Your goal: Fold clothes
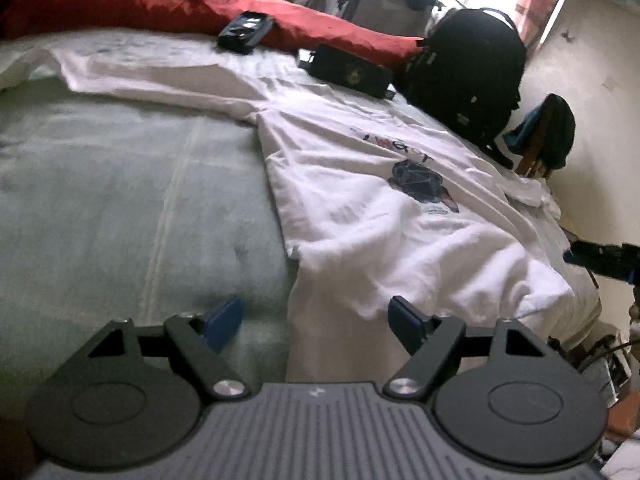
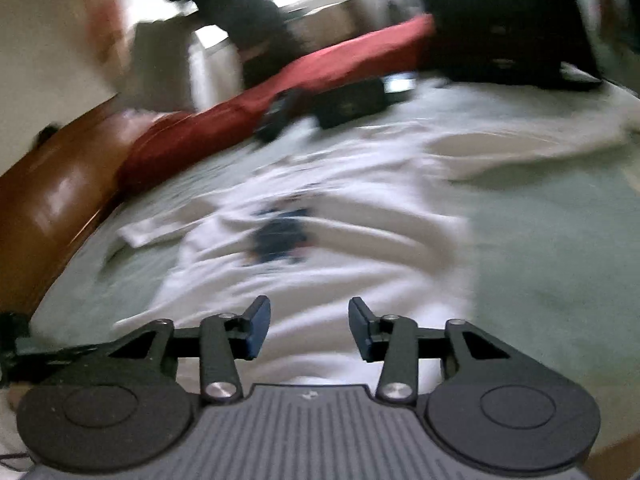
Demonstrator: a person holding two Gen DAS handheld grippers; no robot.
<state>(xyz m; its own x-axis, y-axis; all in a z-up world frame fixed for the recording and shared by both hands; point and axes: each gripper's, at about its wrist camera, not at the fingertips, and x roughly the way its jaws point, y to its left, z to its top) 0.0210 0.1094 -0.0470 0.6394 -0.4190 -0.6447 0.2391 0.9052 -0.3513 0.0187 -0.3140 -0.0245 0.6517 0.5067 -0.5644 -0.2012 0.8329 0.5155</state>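
A white T-shirt with a dark printed figure lies spread face up on a pale green bedsheet. Its hem is nearest to me, and one sleeve stretches off to the far left. My left gripper hovers open over the hem's left corner, with nothing between its blue pads. In the blurred right wrist view the same T-shirt lies rumpled. There my right gripper is open just above the near hem, holding nothing.
A red pillow runs along the far side of the bed. Two dark pouches and a black backpack sit by the shirt's collar. A brown wooden bed frame borders the left in the right wrist view.
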